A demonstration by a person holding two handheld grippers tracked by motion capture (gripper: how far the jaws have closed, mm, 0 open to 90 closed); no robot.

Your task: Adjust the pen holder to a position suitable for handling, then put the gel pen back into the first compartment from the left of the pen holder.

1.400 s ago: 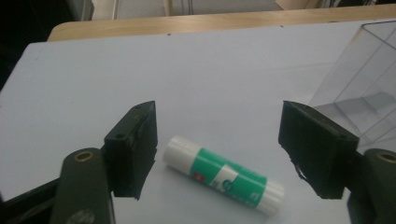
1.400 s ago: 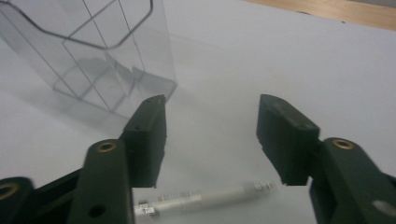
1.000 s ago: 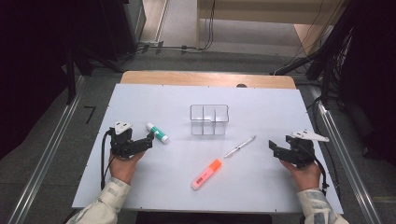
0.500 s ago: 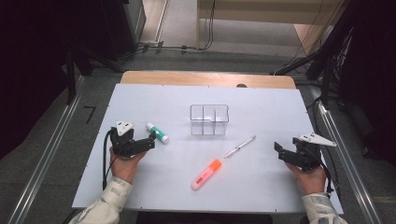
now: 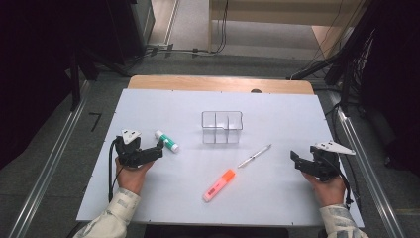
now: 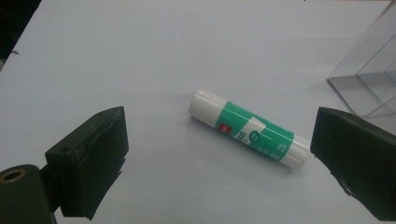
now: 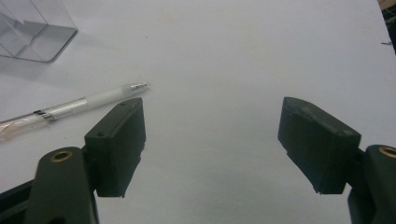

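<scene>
A white and green glue stick (image 5: 167,141) lies on the white table, slanted, just past the tips of my left gripper (image 5: 157,150). In the left gripper view the glue stick (image 6: 250,128) rests on the table ahead of the wide jaws of the left gripper (image 6: 224,161). Those jaws have just been opening, and neither pad touches the stick. My right gripper (image 5: 296,161) rests at the right of the table, pointing left, open with bare table between its jaws (image 7: 210,140). A clear pen (image 7: 70,107) lies beyond its left jaw.
A clear divided box (image 5: 222,127) stands mid-table, with a corner of the box (image 6: 369,79) at the right of the left gripper view. The pen (image 5: 255,155) and an orange highlighter (image 5: 219,185) lie in front of it. The table's wooden far edge (image 5: 220,83) borders the floor.
</scene>
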